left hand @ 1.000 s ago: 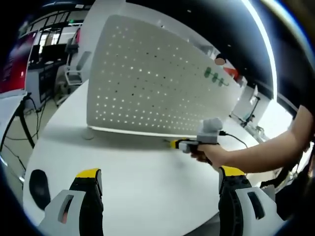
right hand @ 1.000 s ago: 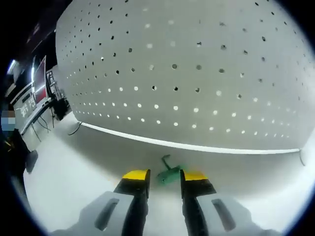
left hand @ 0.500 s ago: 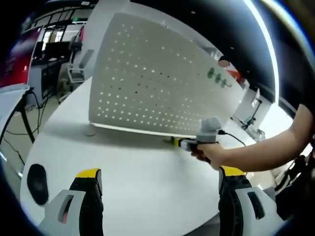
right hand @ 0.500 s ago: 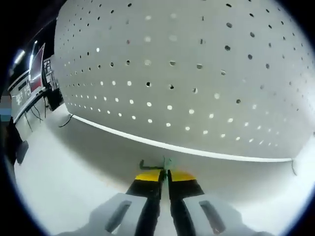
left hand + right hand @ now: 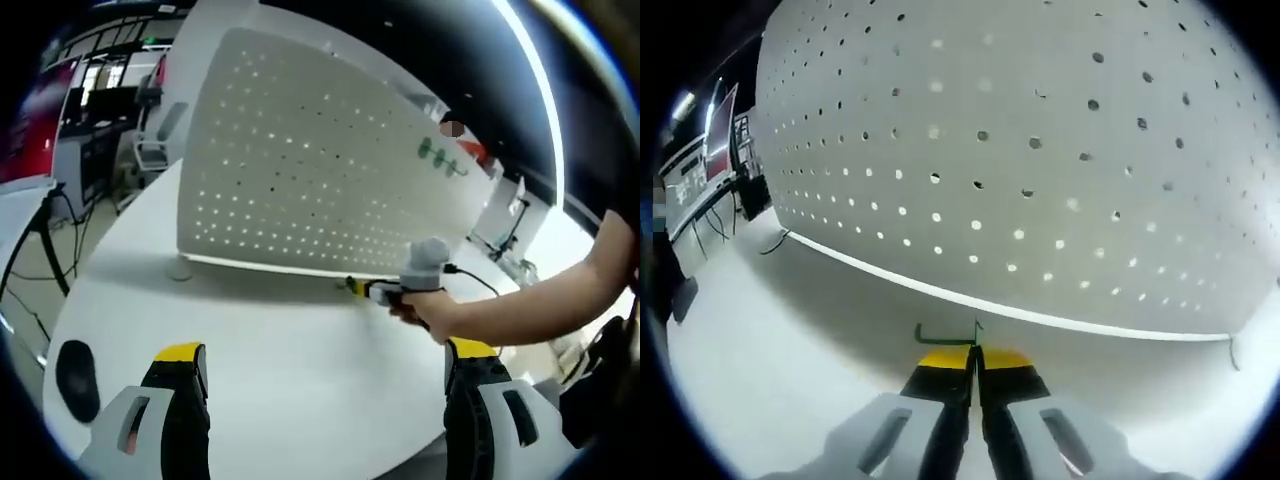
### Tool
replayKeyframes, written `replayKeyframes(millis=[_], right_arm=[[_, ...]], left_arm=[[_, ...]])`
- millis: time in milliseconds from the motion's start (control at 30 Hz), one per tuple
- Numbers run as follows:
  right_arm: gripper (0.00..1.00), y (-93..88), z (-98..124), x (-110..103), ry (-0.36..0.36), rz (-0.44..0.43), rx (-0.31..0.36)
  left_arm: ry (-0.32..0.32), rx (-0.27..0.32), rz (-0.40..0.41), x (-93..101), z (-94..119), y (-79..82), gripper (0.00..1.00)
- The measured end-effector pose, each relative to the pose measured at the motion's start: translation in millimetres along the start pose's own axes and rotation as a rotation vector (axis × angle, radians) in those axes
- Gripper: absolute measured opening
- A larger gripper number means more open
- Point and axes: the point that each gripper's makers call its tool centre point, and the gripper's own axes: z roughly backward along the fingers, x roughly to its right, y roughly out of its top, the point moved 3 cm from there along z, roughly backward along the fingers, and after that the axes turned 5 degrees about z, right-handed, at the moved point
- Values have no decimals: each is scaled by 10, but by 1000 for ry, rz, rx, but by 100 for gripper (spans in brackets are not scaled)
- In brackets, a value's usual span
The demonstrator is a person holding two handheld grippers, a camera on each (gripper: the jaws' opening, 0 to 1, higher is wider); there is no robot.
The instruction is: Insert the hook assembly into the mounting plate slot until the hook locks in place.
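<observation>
2 hooks [image 5: 438, 157] on pegboard [image 5: 300, 170] – black mouse [image 5: 77, 381], office chair [image 5: 152, 150]

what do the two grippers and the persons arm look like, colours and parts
Left gripper: two wide-set light grey jaws with dark inner faces, yellow tips and a small reddish slot on the left jaw. Right gripper: the same grey bodies with dark slots and yellow tips. In the left gripper view it has a rounded grey top and a thin black cable trailing behind. The person's forearm is bare, with a dark sleeve near the shoulder.
</observation>
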Motion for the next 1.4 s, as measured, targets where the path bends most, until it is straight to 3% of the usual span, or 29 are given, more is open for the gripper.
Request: replayKeyframes(millis=[500, 733, 833, 1033, 1400], right_arm=[[0, 232, 204, -9, 40, 47, 61], [0, 431, 419, 41, 57, 22, 120], [0, 518, 508, 62, 58, 59, 147], [0, 639, 704, 117, 66, 49, 188], [0, 768, 1058, 106, 108, 38, 250]], left_arm=[[-19, 3, -30, 128, 24, 53, 100], [-41, 2, -52, 225, 8, 90, 100], [-47, 1, -61, 257, -5, 94, 100], [-65, -1, -73, 323, -37, 111, 100], [-66, -4, -84, 288, -15, 143, 100]])
